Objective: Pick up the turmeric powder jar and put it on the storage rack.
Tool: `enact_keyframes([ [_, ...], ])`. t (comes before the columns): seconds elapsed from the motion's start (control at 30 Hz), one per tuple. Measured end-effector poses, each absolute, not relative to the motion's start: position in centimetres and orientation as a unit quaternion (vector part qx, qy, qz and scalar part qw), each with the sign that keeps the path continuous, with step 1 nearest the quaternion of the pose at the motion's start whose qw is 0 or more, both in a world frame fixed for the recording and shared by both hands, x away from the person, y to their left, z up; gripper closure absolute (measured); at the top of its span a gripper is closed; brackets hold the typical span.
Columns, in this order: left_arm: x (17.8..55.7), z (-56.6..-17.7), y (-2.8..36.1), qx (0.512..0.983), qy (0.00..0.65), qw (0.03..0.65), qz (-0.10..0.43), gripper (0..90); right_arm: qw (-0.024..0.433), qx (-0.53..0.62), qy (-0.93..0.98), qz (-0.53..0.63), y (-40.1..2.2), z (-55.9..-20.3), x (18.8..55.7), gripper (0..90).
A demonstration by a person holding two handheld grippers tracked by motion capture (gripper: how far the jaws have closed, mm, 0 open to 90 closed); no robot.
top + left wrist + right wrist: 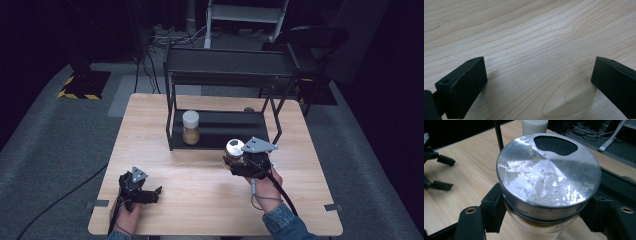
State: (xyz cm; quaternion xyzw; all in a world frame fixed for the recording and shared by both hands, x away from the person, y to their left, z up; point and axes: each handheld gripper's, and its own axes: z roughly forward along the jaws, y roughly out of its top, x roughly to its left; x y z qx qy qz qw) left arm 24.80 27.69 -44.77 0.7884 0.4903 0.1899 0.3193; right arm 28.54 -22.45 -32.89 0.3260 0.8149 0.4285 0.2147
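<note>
Dark grey carpet surrounds a light wooden table (200, 195), on which the work takes place. At the near left edge, the left gripper (150, 195) rests low on the tabletop, its two black jaws set wide apart with bare wood grain between them. At the near right, the right gripper (235, 164) is clamped on a glass jar with a scuffed, round silver metal lid (549, 177); the jaws grip the jar just below the lid, and the jar is held just in front of the shelf. Beyond it stands a black metal two-tier shelf rack (230, 65). On its lower tier, toward the left, stands a second jar with a white lid and brown contents (191, 127), upright and well apart from the held jar.
</note>
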Motion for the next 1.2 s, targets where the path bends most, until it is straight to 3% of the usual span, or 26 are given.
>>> enact_keyframes([
  [0.57,25.0,-44.8,27.6,0.789,0.489,0.319,0.190,0.2,0.225,0.332,0.814,0.419,-17.3,-30.0,35.8,31.0],
  [0.9,25.1,-44.8,27.5,0.788,0.491,0.319,0.190,0.2,0.213,0.366,0.807,0.413,-15.3,-31.0,41.0,31.0],
  [1.2,25.2,-44.8,27.4,0.788,0.491,0.320,0.190,0.2,0.233,0.377,0.805,0.394,-13.7,-32.4,44.4,31.0],
])
